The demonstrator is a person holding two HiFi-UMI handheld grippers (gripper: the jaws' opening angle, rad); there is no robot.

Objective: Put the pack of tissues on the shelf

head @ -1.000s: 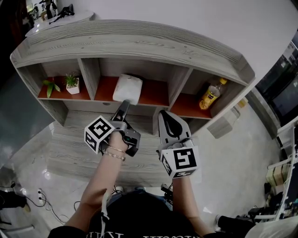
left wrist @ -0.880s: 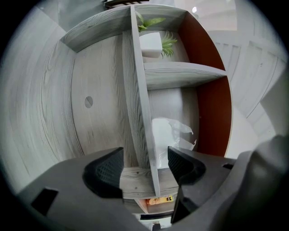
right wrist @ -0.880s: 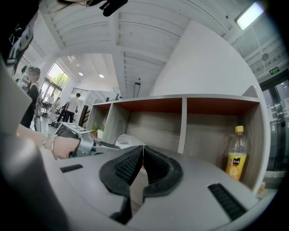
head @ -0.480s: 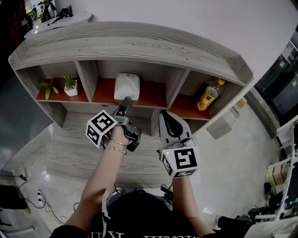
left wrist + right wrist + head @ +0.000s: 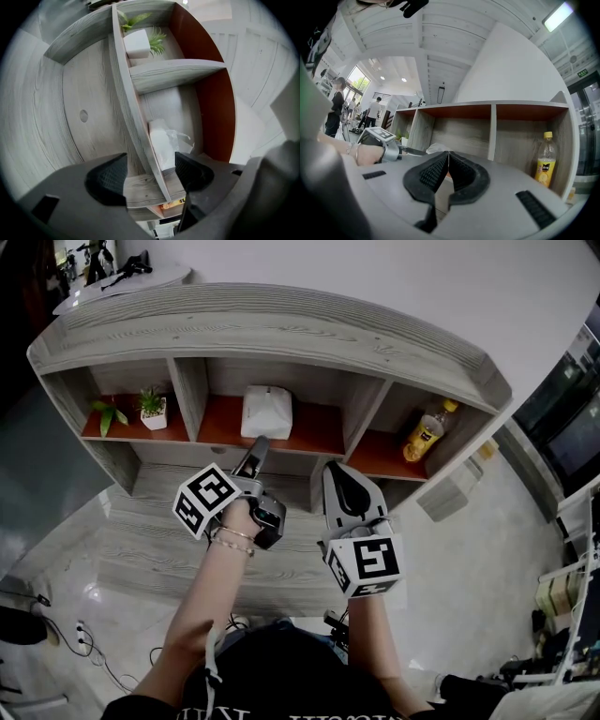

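The pack of tissues lies on the red-brown floor of the middle of the shelf's 3 compartments. It is straight ahead of the left gripper, just beyond its tips. That gripper is much the nearer of the 2. Its jaws stand wide with neither pad on the pack, and it is rolled on its side, so the edge of the shelf board runs through the gap. The right gripper hangs off to the right, in front of the divider before the bottle's compartment. It is pressed closed and holding nothing. The pack's long axis seems to run front to back, with a narrow end facing the left gripper, though the wide-angle view makes this uncertain. The placing looks done, so the next move is probably a straight pull back.
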